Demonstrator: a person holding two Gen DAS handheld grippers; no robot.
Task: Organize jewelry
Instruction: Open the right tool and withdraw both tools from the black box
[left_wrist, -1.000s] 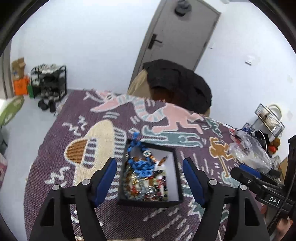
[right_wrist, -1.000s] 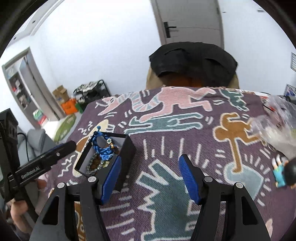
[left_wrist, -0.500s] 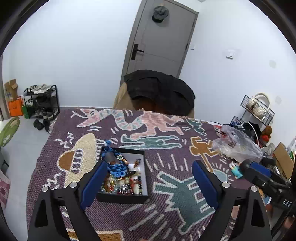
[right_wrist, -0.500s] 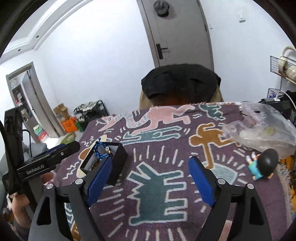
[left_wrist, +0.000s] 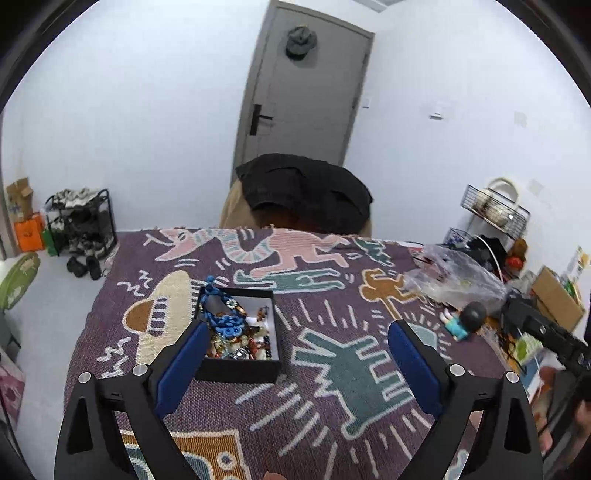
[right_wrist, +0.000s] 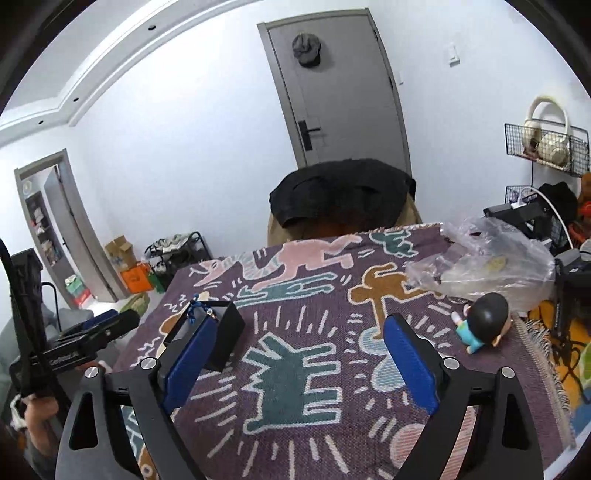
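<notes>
Judging by the layout, the sorting step looks about done or paused: both grippers are hovering over the rug (left_wrist: 332, 417) w/ nothing in them, and the jewelry is sitting in its box. Going L to R:

Far L, beyond the table edge, a shoe rack (left_wrist: 83, 218) is standing on the floor, well apart from the work.

The black box (left_wrist: 236, 363) is sitting on the L part of the rug, lid off, white lining showing. Inside, a pile of jewelry (left_wrist: 236, 332) is filling most of it: a blue bead strand is running from the far L corner over the heap, w/ mixed brown, red and pale beads below. In the right wrist view the box (right_wrist: 221, 343) is showing only its side wall, w/ a bit of blue strand poking above the rim.

The left gripper (left_wrist: 295, 367) is hanging just this side of the box, jaws wide apart and just been opening, nothing between them but rug; its L pad is overlapping the box's near L corner in view, contact can't be told.

The right gripper (right_wrist: 293, 363) is likewise spread wide, jaws just been opening, empty.

R side: a clear plastic bag (right_wrist: 491, 269) is lying crumpled, contents too blurred to tell. A small figurine (right_wrist: 480, 325) is lying near it.

Next move, if any pieces remain, prob. calls for checking the bag; a thin crinkly bag needs 2 grippers, 1 pinning, 1 reaching in.
</notes>
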